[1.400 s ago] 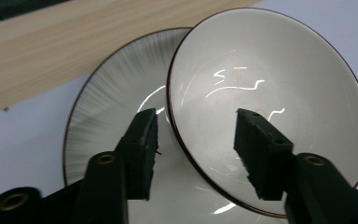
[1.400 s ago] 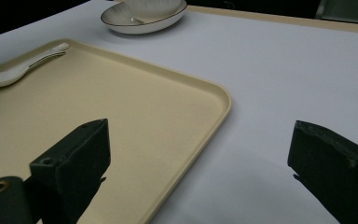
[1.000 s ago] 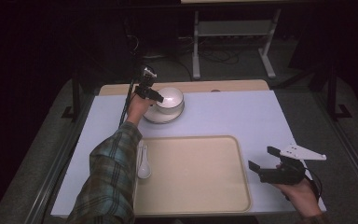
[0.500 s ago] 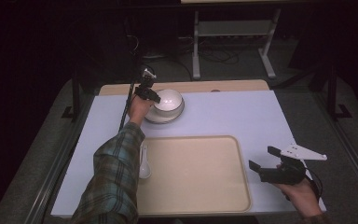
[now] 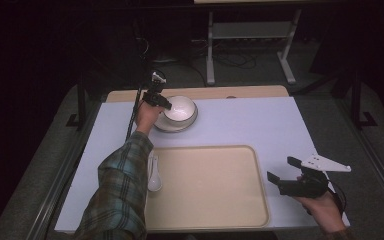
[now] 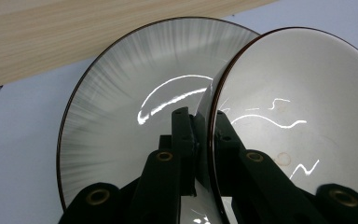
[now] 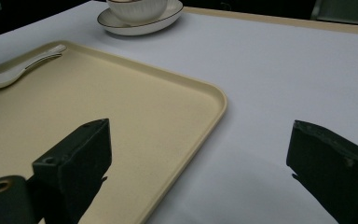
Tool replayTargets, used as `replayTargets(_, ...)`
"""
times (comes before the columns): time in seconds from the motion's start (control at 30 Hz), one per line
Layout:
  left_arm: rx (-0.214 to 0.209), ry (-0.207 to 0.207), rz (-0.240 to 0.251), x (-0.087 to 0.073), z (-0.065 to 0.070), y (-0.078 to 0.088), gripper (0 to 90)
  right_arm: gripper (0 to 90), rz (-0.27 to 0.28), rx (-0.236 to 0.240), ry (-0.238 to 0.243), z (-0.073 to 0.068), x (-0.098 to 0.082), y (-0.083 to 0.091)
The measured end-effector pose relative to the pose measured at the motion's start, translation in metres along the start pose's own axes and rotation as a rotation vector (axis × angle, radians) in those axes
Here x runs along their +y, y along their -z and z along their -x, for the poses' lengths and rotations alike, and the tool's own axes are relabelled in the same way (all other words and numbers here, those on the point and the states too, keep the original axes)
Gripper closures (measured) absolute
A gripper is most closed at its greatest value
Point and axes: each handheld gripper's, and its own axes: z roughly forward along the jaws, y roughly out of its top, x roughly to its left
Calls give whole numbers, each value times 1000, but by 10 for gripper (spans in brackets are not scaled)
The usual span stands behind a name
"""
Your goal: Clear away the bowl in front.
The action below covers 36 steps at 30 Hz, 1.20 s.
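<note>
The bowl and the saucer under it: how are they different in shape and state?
The bowl is deep, the saucer shallow and wider. The left claw clamps the bowl's rim; the saucer lies untouched on the table. Both are white and glossy with a dark rim line.

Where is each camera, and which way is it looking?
High view: above the person's side, looking forward and down at the table; both forearms, left claw, right claw.
Left gripper view: on the left claw, whose jaws have just been closing on the bowl rim, over the saucer.
Right gripper view: on the open right claw, looking over the tray.
All share bowl and saucer.
</note>
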Motion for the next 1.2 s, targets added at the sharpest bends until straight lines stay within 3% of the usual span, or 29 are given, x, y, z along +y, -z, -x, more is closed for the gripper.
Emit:
replayTargets(0.4,-94,-76,-8,-4,16,36,830,59,0,1,4,-1,0,0)
replayTargets(0.57,-141,-87,-20,-19,22,48,830,59,0,-1,5,-1,0,1)
replayTargets(0.93,-172,-162,-42,-53,38,69,829,59,-1,-1,10,-2,1,0)
replayTargets(1.2,-192,-180,-60,-85,43,71,828,59,-1,0,12,-3,1,0)
